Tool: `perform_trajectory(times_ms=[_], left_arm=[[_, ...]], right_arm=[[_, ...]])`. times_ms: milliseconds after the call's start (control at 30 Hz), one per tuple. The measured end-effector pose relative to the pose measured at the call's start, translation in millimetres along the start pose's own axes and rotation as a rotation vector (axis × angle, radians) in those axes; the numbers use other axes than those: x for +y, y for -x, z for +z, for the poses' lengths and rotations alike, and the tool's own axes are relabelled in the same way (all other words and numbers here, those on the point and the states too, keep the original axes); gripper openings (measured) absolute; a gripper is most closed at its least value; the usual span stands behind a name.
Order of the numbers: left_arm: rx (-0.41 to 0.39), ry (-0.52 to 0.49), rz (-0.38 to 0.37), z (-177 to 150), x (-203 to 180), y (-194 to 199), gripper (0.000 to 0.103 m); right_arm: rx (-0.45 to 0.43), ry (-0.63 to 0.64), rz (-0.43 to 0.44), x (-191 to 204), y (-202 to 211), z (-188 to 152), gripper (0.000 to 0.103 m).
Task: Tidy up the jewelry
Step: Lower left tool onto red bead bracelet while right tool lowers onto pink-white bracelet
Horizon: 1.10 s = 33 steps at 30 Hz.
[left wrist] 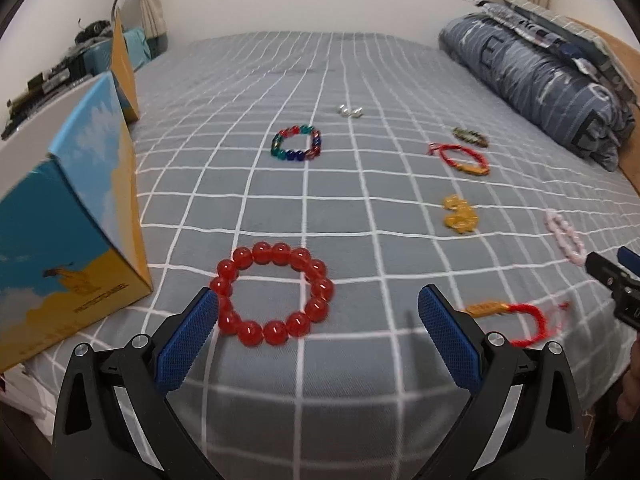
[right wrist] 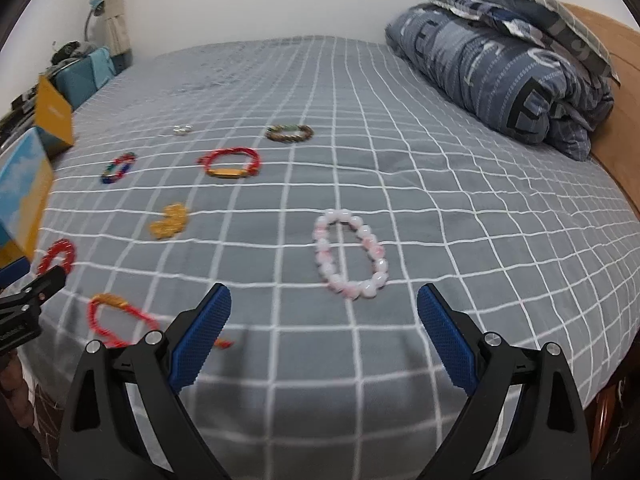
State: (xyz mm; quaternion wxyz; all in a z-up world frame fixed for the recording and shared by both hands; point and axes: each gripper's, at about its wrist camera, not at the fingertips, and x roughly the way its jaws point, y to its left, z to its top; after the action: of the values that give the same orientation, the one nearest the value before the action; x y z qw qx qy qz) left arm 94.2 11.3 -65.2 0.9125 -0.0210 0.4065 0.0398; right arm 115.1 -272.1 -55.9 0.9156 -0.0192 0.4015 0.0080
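Several bracelets lie on a grey checked bed. My left gripper (left wrist: 318,300) is open and empty, just before a red bead bracelet (left wrist: 316,268); its left finger is close to the beads. A red cord bracelet (left wrist: 536,320) lies by its right finger. My right gripper (right wrist: 324,300) is open and empty, just before a pink-white bead bracelet (right wrist: 378,254). Farther off lie a multicolour bead bracelet (left wrist: 297,155), a yellow bracelet (left wrist: 459,216), another red cord bracelet (right wrist: 230,171), a brown-green bracelet (right wrist: 289,133) and small pearls (left wrist: 350,111).
An open blue and yellow box (left wrist: 76,216) stands at the bed's left edge, its lid (left wrist: 124,68) raised behind. A folded blue quilt (right wrist: 496,68) lies at the far right against a wooden headboard (right wrist: 624,92). A cluttered desk (left wrist: 60,68) stands at the left.
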Motion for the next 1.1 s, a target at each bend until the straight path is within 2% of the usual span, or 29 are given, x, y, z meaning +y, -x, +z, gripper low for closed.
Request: perform_trajectory(times_ms=[233,433,600,833,967,1033,1067,1100], left_arm=[[0.021,0.012,0.038,6.7,6.8,-27.9,0.097],[0.014,-0.019,0.062,7.8,-1.8,-29.7,0.097],[0.041,-0.038,0.026,6.7,-13.0,-34.7,0.097],[0.047,0.015,0.014,7.4,-7.0,-37.4,0.098],[0.053,0.037,-0.011,7.0,-3.2,-38.3,0.087],[0.055,0.042,-0.035,7.4,-0.9,-38.8,0.079],[0.059,0.046,-0.041,7.6,0.7,-39.2,0.076],[0.059,0.049,-0.04,7.7,1.9,-38.9,0.068]], right_arm=[[0.028,-0.01,-0.02,-14.1,-36.7,11.5,0.09],[0.055,-0.017,-0.018,-14.2,-59.1,12.3,0.09],[0.057,-0.012,-0.013,-13.1,-64.7,8.9,0.09],[0.076,0.01,0.014,-9.5,-68.3,7.8,0.077],[0.09,-0.005,0.026,-10.9,-68.9,8.5,0.068],[0.095,-0.003,0.029,-10.9,-68.6,8.9,0.063],[0.095,0.0,0.028,-11.0,-68.4,9.2,0.057],[0.098,0.0,0.028,-11.0,-67.6,9.7,0.051]])
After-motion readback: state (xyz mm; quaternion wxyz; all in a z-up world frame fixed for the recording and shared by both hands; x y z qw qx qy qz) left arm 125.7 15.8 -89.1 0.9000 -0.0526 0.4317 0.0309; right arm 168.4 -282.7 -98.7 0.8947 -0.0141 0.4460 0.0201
